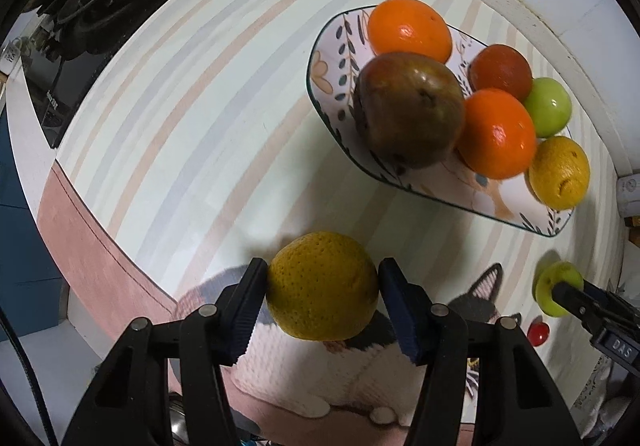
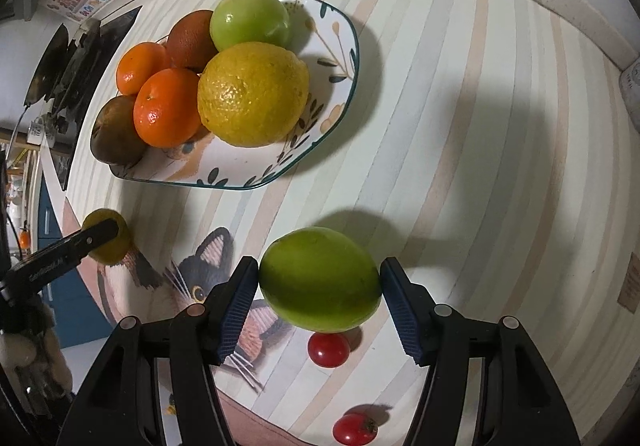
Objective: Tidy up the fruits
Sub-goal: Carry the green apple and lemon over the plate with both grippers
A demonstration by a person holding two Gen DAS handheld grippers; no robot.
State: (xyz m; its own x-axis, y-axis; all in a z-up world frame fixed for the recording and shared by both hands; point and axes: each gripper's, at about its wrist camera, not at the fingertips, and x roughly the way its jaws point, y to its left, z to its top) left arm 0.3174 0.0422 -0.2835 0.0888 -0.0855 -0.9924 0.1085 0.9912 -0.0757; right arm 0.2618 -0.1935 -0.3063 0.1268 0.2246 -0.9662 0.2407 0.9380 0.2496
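My left gripper (image 1: 323, 266) is shut on a yellow citrus fruit (image 1: 322, 294), with both pads pressed on its sides, over the cat-print mat. My right gripper (image 2: 319, 264) is shut on a green fruit (image 2: 320, 282) above the striped cloth. A floral plate (image 1: 322, 62) (image 2: 334, 46) lies beyond both grippers. It holds two oranges, a brown-red fruit (image 1: 410, 108), a dark red fruit, a green apple (image 2: 248, 20) and a yellow lemon (image 2: 252, 94). Each view shows the other gripper at its edge, still on its fruit.
Two small red tomatoes (image 2: 328, 349) (image 2: 354, 429) lie on the cloth below the right gripper. A black stove (image 1: 100, 6) stands at the far left. A raised white counter edge (image 1: 540, 18) runs behind the plate. The cat-print mat (image 2: 208, 266) covers the near side.
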